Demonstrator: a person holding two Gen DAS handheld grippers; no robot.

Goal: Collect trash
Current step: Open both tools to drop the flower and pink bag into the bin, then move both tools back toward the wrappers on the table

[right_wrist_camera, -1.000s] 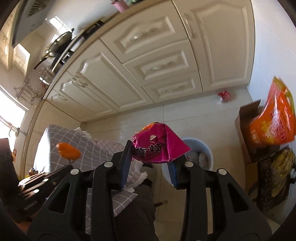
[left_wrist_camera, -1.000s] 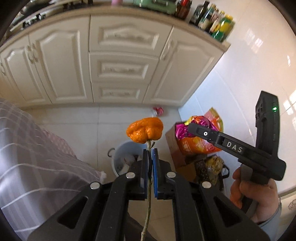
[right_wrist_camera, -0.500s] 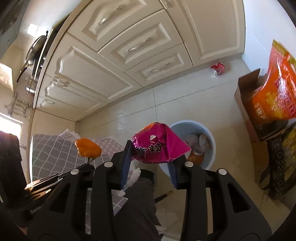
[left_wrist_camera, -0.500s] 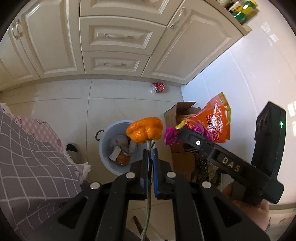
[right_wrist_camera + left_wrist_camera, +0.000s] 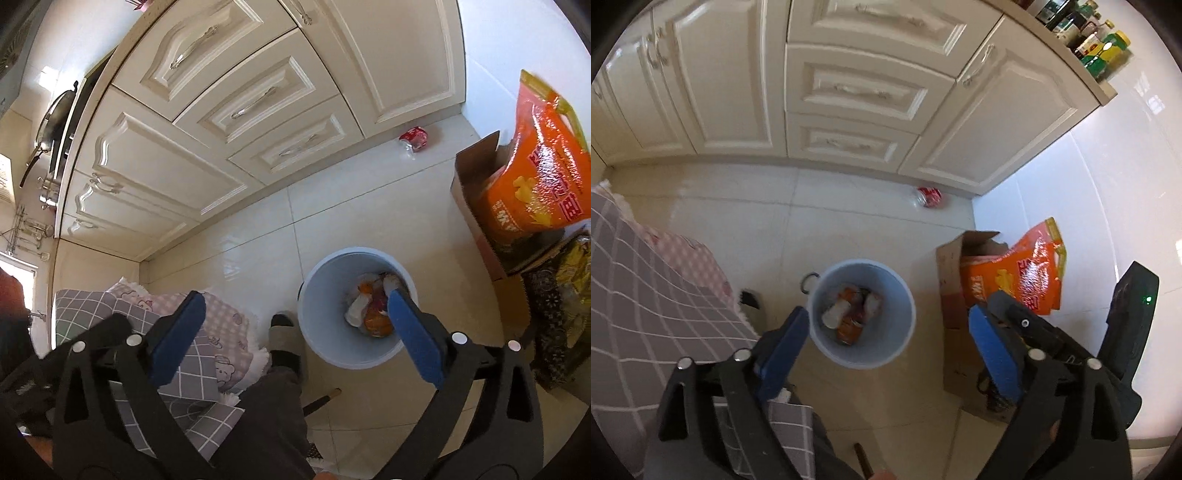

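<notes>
A pale blue trash bin (image 5: 905, 325) stands on the tiled floor, with orange, white and red trash (image 5: 849, 314) inside; it also shows in the right wrist view (image 5: 314, 314) with its trash (image 5: 373, 310). My left gripper (image 5: 886, 328) is open and empty, held above the bin. My right gripper (image 5: 295, 325) is open and empty, also above the bin, its right fingertip (image 5: 402, 306) over the bin's mouth. The right gripper's body (image 5: 1071, 339) shows at the right of the left wrist view.
A red crushed can (image 5: 929, 196) lies on the floor by the cream cabinets (image 5: 849, 92). A cardboard box (image 5: 951, 280) with an orange bag (image 5: 1015, 277) stands right of the bin. A grey checked cloth (image 5: 646, 295) is at left. A slippered foot (image 5: 284, 343) is beside the bin.
Both grippers opened over the bin. The orange flower left my left gripper and the pink wrapper left my right gripper; both now lie in the bin.
</notes>
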